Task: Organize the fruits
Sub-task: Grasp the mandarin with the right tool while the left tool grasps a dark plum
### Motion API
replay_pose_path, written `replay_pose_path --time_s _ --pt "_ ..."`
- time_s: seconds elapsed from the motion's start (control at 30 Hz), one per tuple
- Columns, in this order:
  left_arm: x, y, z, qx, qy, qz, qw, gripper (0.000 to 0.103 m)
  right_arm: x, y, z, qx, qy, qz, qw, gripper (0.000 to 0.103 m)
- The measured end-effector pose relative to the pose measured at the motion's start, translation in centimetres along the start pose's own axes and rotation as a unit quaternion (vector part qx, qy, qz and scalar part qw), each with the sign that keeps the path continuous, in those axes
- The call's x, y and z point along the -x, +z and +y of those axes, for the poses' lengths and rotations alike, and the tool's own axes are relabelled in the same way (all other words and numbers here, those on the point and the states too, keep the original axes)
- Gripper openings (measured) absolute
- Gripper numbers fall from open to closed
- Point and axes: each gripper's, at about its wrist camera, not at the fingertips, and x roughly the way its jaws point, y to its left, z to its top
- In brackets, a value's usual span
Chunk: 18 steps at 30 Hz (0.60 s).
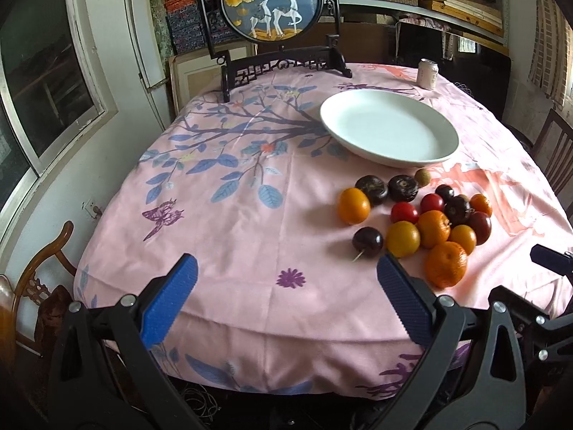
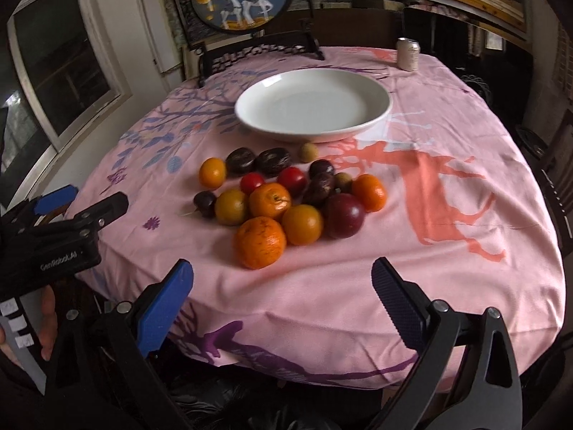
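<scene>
Right gripper [image 2: 283, 286] nearest lens, jaws wide apart, nothing between; big orange [image 2: 260, 242] just ahead of blue fingers [image 2: 168, 304]. Left gripper [image 1: 286, 279] also spread, empty; fruit pile [image 1: 426, 222] ahead, to its right, dark cherry [image 1: 367, 240] close by right finger. Pink floral tablecloth [image 1: 232, 243] on round table. Round deer panel [image 1: 271, 0] on dark stand at far edge, shelves behind. White plate [image 1: 388, 129] behind pile. Can [image 1: 428, 73] at far edge. Fruits: oranges, yellow plums, red tomatoes, dark purple ones, small tan one.

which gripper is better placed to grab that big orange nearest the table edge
Right, probably. The big orange lies just ahead of the open right gripper, nearly centred. For the open left gripper it sits off to the right, beyond its right finger.
</scene>
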Motion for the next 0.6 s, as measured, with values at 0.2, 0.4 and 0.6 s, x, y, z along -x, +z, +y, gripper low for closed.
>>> replay_pose_path --time_s 0.2,0.4,0.6 --pt "-1.6 -0.9 1.4 0.000 -0.003 0.024 0.9997 0.101 -3.9 0.1 2.5 0.029 0.020 0.048 0.998 0.073" --pt "-2.9 -1.0 1.5 0.007 -0.030 0.042 0.9986 0.101 -6.6 1.0 1.9 0.018 -0.004 0.055 0.998 0.052" --pt "-4.7 -0.6 -0.4 -0.001 -0.064 0.065 0.9958 0.101 -6.0 0.9 0.3 -0.010 0.023 0.046 0.999 0.045"
